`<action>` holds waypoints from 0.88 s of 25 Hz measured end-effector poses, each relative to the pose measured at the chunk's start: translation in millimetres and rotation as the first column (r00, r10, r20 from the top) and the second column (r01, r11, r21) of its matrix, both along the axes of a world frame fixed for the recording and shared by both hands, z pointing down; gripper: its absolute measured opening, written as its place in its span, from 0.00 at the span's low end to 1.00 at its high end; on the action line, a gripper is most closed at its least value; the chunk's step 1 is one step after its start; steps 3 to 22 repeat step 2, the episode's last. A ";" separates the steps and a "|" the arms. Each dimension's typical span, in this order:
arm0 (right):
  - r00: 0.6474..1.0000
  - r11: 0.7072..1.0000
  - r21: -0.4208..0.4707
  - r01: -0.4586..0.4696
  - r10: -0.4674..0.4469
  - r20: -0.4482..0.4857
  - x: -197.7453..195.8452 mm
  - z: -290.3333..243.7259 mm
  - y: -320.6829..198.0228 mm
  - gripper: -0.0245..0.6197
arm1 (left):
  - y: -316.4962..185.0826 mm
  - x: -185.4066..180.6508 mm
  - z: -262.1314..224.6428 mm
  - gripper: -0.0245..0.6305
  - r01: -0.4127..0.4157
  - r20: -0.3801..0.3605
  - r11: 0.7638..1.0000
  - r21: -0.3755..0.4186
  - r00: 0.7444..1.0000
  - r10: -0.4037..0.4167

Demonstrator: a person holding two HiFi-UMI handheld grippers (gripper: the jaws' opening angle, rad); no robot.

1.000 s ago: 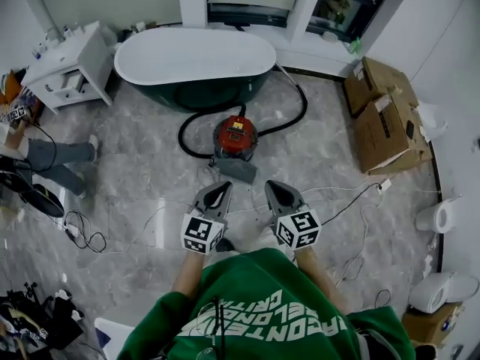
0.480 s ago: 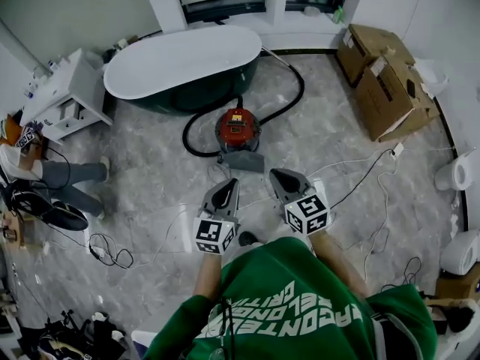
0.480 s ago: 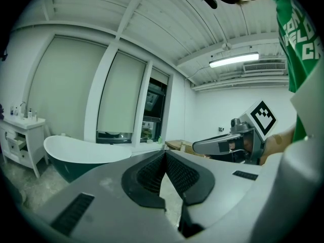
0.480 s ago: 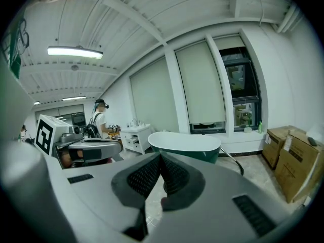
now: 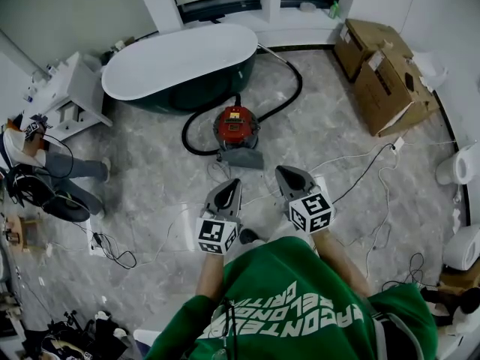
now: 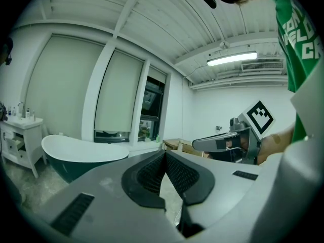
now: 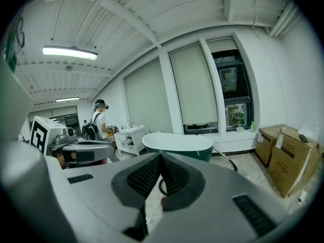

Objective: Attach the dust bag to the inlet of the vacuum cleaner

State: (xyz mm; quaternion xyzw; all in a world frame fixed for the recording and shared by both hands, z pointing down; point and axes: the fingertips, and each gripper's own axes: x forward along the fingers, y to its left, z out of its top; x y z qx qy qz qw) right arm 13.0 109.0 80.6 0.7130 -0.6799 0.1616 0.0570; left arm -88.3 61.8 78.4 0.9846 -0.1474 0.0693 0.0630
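Two grippers hung close in front of your body, side by side above the floor: your left gripper (image 5: 231, 186) and your right gripper (image 5: 285, 175). Each had its jaws pressed together, pad against pad, with nothing caught between them. Neither carried the bag or any part of the machine.

Further out, well apart from both grippers, the red vacuum cleaner (image 5: 236, 126) stood on the marble floor. A flat grey piece (image 5: 244, 158), which I judged to be the dust bag, lay touching its near side. From your height you could not tell whether the bag's mouth was seated on the inlet or only rested against the canister. The scene therefore fitted two stages. Either the bag lay ready at the machine with the fitting left to do, or it was already pushed on and your grippers were clear of it. Only a closer look at the joint would have settled which.

Beyond the vacuum cleaner, the black hose (image 5: 298, 88) curved round toward the bathtub (image 5: 180, 55). Cardboard boxes (image 5: 382, 73) stood at the far right.
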 end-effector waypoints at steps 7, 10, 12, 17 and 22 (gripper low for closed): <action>1.000 1.000 0.001 -0.002 0.002 -0.002 1.0 0.1 3.3 0.05 | 2.0 -0.4 -0.3 0.04 0.001 -0.002 1.000 0.000 1.000 -0.001; 1.000 1.000 0.001 -0.002 0.002 -0.002 1.0 0.1 3.3 0.05 | 2.0 -0.4 -0.3 0.04 0.001 -0.002 1.000 0.000 1.000 -0.001; 1.000 1.000 0.001 -0.002 0.002 -0.002 1.0 0.1 3.3 0.05 | 2.0 -0.4 -0.3 0.04 0.001 -0.002 1.000 0.000 1.000 -0.001; 1.000 1.000 0.001 -0.002 0.002 -0.002 1.0 0.1 3.3 0.05 | 2.0 -0.4 -0.3 0.04 0.001 -0.002 1.000 0.000 1.000 -0.001; 1.000 1.000 0.001 -0.002 0.002 -0.002 1.0 0.1 3.3 0.05 | 2.0 -0.4 -0.3 0.04 0.001 -0.002 1.000 0.000 1.000 -0.001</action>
